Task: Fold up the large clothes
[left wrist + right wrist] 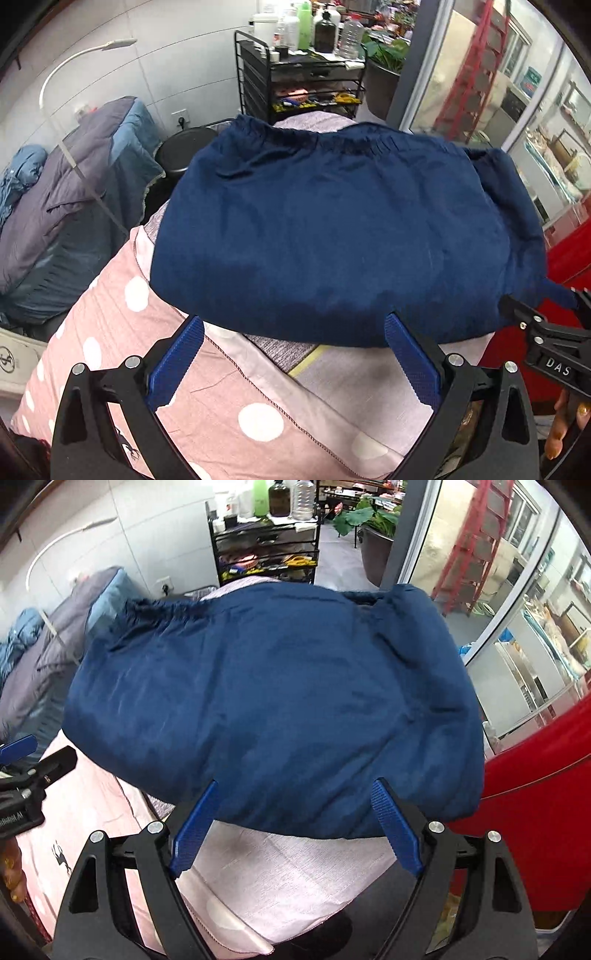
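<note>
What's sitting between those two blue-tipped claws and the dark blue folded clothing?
Nothing: in both wrist views only bare pink bedding separates the open left gripper and right gripper from the navy garment.

Folded navy garment [273, 701] on pink bedding [295, 867], beyond spread blue fingers [195, 827].

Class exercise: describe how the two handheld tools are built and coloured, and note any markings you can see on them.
Both the left tool and right tool have black angular frames with silver bolts and two textured blue fingers. White lettering marks each body, with "DAS" legible on the right tool.
</note>
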{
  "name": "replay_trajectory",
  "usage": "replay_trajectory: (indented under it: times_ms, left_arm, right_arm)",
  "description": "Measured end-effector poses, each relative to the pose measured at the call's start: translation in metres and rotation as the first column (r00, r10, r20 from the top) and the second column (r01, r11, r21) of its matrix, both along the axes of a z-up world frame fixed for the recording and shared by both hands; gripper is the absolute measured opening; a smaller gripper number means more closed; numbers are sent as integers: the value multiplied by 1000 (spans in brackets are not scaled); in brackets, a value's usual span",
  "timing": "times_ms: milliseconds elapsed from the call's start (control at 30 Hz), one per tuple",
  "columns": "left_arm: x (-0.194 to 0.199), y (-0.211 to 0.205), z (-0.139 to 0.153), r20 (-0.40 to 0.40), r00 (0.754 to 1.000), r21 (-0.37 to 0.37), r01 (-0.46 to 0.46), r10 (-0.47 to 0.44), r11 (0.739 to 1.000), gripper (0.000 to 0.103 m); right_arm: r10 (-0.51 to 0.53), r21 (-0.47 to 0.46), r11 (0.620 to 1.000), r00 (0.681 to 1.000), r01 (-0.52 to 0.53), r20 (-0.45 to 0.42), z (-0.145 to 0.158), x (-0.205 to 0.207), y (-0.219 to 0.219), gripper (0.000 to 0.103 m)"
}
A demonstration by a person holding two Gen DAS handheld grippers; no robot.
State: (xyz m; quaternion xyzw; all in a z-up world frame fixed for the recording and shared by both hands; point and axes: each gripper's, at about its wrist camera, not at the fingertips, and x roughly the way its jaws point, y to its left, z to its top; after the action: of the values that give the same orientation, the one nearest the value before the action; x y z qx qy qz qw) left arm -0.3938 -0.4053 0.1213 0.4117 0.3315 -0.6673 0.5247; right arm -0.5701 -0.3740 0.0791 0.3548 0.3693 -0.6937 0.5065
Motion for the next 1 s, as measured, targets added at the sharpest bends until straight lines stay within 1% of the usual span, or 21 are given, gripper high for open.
replay_trajectory:
  times_ms: [100,133,233,333,600,1000]
  left_arm:
    - [-6,3,-3,79,997,-12,6,-5,1000,97]
    - [-7,3,-2,86,996,-15,10,-8,1000,97]
    - [-8,3,-1,61,998,-6,15,-15,1000,97]
    - [-10,4,-1,52,998,1,20,-20,1000,97]
    - [-17,8,-5,56,997,19,55,-56,998,97]
    - [-14,6,-6,70,997,25,36,-38,999,97]
  right_arm:
    - [8,-3,1000,1000,-8,-24,3,3,1,83]
    - [7,-5,1000,1000,-7,-25,5,4,2,83]
    - [4,-12,1000,1000,-4,-15,8,2,2,83]
    - [2,-10,1000,1000,-2,-12,8,1,2,83]
    - [-8,12,1000,1000,8,-13,2,-3,4,83]
    - [-7,15,1000,1000,7,-4,-1,-4,3,83]
